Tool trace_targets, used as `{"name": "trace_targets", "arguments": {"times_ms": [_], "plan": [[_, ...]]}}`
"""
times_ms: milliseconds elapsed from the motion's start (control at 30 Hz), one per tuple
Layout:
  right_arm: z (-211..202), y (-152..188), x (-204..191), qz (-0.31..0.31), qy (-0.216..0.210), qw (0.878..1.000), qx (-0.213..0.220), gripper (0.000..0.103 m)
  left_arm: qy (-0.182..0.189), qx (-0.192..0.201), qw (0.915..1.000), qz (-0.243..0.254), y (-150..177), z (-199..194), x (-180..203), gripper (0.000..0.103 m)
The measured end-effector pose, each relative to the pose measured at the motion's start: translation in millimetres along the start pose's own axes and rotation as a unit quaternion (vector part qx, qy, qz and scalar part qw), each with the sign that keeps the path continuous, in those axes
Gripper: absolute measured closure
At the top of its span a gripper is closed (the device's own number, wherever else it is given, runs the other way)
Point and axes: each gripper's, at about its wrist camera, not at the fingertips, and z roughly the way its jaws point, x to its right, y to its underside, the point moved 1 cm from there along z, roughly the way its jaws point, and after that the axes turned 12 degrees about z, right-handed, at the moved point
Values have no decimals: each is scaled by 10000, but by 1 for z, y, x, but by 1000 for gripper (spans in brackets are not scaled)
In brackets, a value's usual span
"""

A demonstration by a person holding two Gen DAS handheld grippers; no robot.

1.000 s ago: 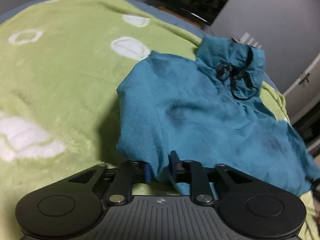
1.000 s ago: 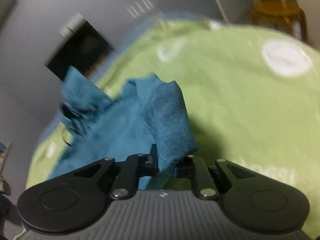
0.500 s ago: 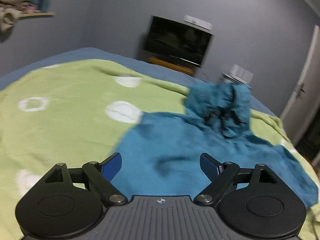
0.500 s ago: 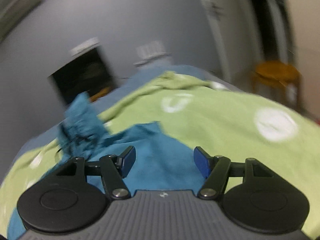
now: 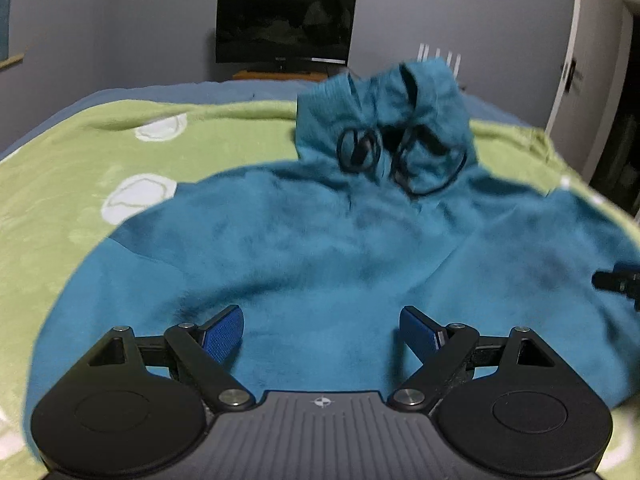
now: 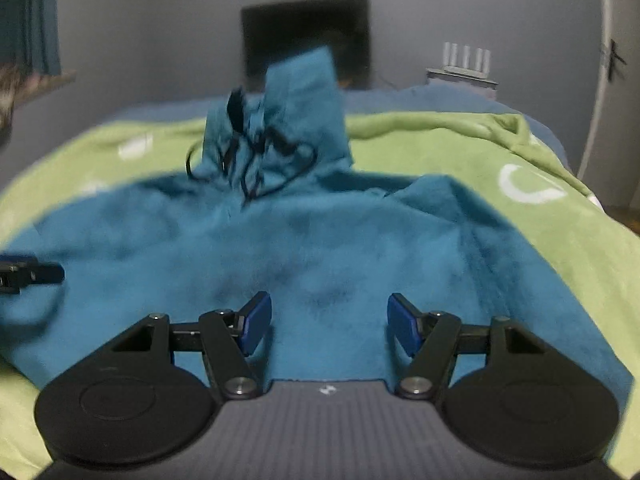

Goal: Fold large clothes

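A teal hoodie (image 5: pixel 320 248) lies spread on a green blanket (image 5: pixel 72 168) with white ring marks, which covers a bed (image 5: pixel 168 90) whose blue sheet shows along the far edge. The hood (image 5: pixel 384 120) is bunched at the far end of the garment, with black drawstrings (image 5: pixel 420 164) looped over it.

The left gripper (image 5: pixel 322 330) is spread wide, its blue fingertips (image 5: pixel 222 334) well apart and holding nothing. It hangs over the near part of the hoodie, with teal cloth filling the gap between the jaws and extending beyond them toward the hood. Whether the fingertips touch the fabric cannot be told.

The right gripper (image 6: pixel 330 326) is likewise spread wide and empty, its blue fingertips (image 6: pixel 256 322) poised over the near part of the same garment. The hoodie (image 6: pixel 320 248) reaches away from it to the hood (image 6: pixel 280 120) straight ahead. A raised fold of cloth (image 6: pixel 436 196) stands to the right, near the blanket (image 6: pixel 540 208).

Each gripper shows in the other's view: a dark finger of the right gripper (image 5: pixel 616 280) pokes in at the right edge over the cloth, and the left gripper (image 6: pixel 28 272) at the left edge. They sit side by side over the garment, facing the hood.

Beyond the bed a dark television (image 5: pixel 286 26) stands against a grey wall, with a white router (image 6: pixel 466 66) nearby.
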Motion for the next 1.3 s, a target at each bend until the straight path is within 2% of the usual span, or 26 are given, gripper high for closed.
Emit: {"name": "trace_targets", "arguments": {"times_ms": [100, 200, 400, 467, 533, 600, 667, 767, 833, 900, 1000, 1133, 1200, 1233, 1267, 1300], "plan": [[22, 2, -5, -279, 263, 9992, 104, 38, -160, -148, 9997, 146, 12, 23, 4, 15], [38, -5, -11, -436, 253, 9982, 338, 38, -290, -86, 9991, 303, 23, 35, 8, 14], [95, -10, -23, -591, 324, 9977, -73, 38, -270, 30, 9994, 224, 37, 43, 4, 14], [89, -24, -25, -303, 130, 9993, 171, 38, -196, 93, 9997, 131, 38, 41, 0, 13], [82, -46, -23, 54, -259, 9987, 447, 38, -130, 161, 9998, 56, 38, 38, -3, 13], [87, -70, -23, 153, -424, 9970, 631, 38, -81, 237, 9997, -53, 36, 36, -6, 13], [103, -98, -23, 243, -462, 9960, 719, 38, -63, 398, 9989, -227, 35, 31, -11, 14], [134, -138, -23, 284, -494, 9935, 990, 38, -132, 840, 9951, -511, 36, 23, -22, 11], [157, -162, -17, 548, -711, 9898, 1110, 38, -96, 984, 9928, -674, 40, 26, -28, 9], [181, -183, -14, 723, -757, 9883, 1113, 37, -17, 855, 9933, -782, 42, 35, -32, 13], [213, -207, -16, 784, -750, 9893, 980, 36, 14, 823, 9936, -776, 44, 44, -32, 13], [247, -225, -17, 972, -955, 9882, 704, 30, 72, 831, 9935, -775, 46, 52, -33, 13], [260, -230, -15, 980, -1065, 9881, 531, 30, 113, 845, 9931, -803, 46, 55, -35, 12], [263, -230, -14, 962, -1186, 9871, 480, 41, 128, 848, 9930, -806, 46, 56, -35, 12], [263, -231, -13, 927, -1342, 9856, 456, 60, 137, 850, 9930, -804, 47, 57, -35, 11], [263, -230, -10, 940, -1505, 9833, 397, 101, 145, 846, 9931, -804, 48, 57, -35, 11]]}}
